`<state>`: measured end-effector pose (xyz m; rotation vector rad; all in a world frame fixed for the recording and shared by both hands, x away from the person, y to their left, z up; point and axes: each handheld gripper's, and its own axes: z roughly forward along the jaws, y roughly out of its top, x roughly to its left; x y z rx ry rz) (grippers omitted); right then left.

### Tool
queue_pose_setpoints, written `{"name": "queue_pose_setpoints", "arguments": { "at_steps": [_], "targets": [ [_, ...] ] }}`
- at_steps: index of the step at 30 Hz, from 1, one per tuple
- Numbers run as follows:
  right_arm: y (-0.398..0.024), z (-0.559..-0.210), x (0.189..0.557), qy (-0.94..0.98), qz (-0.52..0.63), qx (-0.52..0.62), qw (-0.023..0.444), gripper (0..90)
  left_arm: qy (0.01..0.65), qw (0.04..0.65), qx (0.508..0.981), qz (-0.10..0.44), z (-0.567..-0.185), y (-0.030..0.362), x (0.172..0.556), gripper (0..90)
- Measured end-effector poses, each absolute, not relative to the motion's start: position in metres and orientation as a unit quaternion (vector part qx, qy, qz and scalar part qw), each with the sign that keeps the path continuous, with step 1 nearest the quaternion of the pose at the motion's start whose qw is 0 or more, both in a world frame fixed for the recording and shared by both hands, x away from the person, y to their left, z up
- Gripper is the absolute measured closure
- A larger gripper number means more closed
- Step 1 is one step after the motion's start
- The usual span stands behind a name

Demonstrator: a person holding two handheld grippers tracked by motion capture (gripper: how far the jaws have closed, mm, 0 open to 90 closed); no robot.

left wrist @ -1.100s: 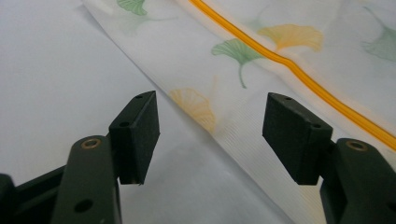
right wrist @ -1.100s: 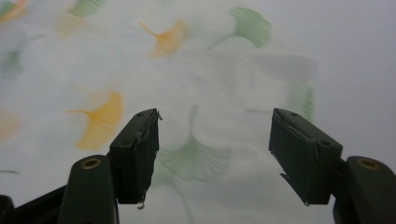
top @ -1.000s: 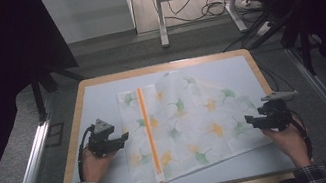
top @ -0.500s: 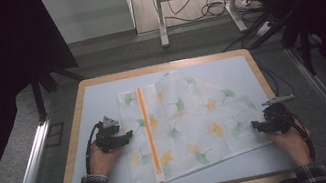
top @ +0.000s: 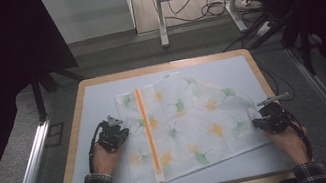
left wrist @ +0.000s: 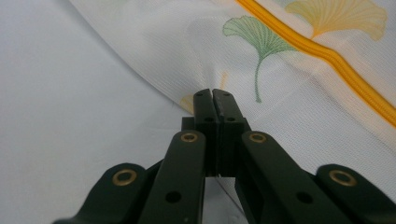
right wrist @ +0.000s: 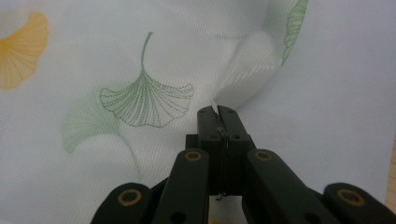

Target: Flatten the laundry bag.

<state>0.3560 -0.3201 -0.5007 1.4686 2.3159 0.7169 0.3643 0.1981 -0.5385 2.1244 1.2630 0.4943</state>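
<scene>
We see the mesh laundry bag [top: 184, 123] lying mid-table, its left edge pinched by our left gripper [left wrist: 212, 93] and its right edge by our right gripper [right wrist: 216, 111], both jaw pairs having just closed.

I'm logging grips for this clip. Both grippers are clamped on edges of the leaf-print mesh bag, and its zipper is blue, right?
Not quite: the zipper is orange, as the high view shows. The rest holds: the left gripper and right gripper are each shut on an edge of the leaf-print mesh bag.
</scene>
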Motion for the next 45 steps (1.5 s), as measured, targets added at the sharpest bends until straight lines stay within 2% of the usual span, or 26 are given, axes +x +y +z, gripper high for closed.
{"name": "queue_pose_setpoints", "arguments": {
  "at_steps": [9,17,25,27,28,30,32,33,34,39,40,45],
  "targets": [
    [-0.328,-0.484,0.372,0.789,0.294,0.509,0.180,88.9,0.453,0.305,0.821,0.164,-0.531,0.203,0.339,90.0],
    [-0.321,-0.475,0.398,0.776,0.313,0.508,0.204,88.6,0.403,0.301,0.848,0.164,-0.520,0.198,0.294,90.0],
    [-0.296,-0.468,0.426,0.773,0.324,0.500,0.217,88.5,0.378,0.315,0.865,0.105,-0.520,0.187,0.252,90.0],
    [-0.285,-0.468,0.435,0.781,0.324,0.491,0.211,86.7,0.352,0.309,0.880,0.081,-0.522,0.177,0.242,89.5],
    [-0.281,-0.470,0.437,0.787,0.317,0.487,0.209,80.0,0.348,0.314,0.879,0.084,-0.520,0.176,0.240,88.3],
    [-0.276,-0.470,0.437,0.787,0.300,0.486,0.231,64.0,0.345,0.336,0.871,0.096,-0.513,0.179,0.241,73.1],
    [-0.277,-0.467,0.433,0.782,0.303,0.490,0.240,51.8,0.367,0.362,0.849,0.118,-0.501,0.191,0.249,60.3],
    [-0.277,-0.467,0.433,0.782,0.303,0.490,0.240,51.8,0.367,0.362,0.849,0.118,-0.501,0.191,0.249,56.4],
    [-0.281,-0.463,0.426,0.778,0.305,0.494,0.240,44.4,0.386,0.375,0.831,0.142,-0.494,0.202,0.261,52.0],
    [-0.293,-0.460,0.402,0.774,0.314,0.499,0.231,42.1,0.420,0.357,0.816,0.173,-0.503,0.222,0.295,44.1],
    [-0.298,-0.465,0.389,0.778,0.316,0.501,0.210,41.3,0.435,0.340,0.813,0.187,-0.512,0.230,0.314,42.9],
    [-0.299,-0.486,0.359,0.793,0.301,0.504,0.164,37.5,0.462,0.334,0.799,0.193,-0.521,0.244,0.339,37.6]
  ]
}}
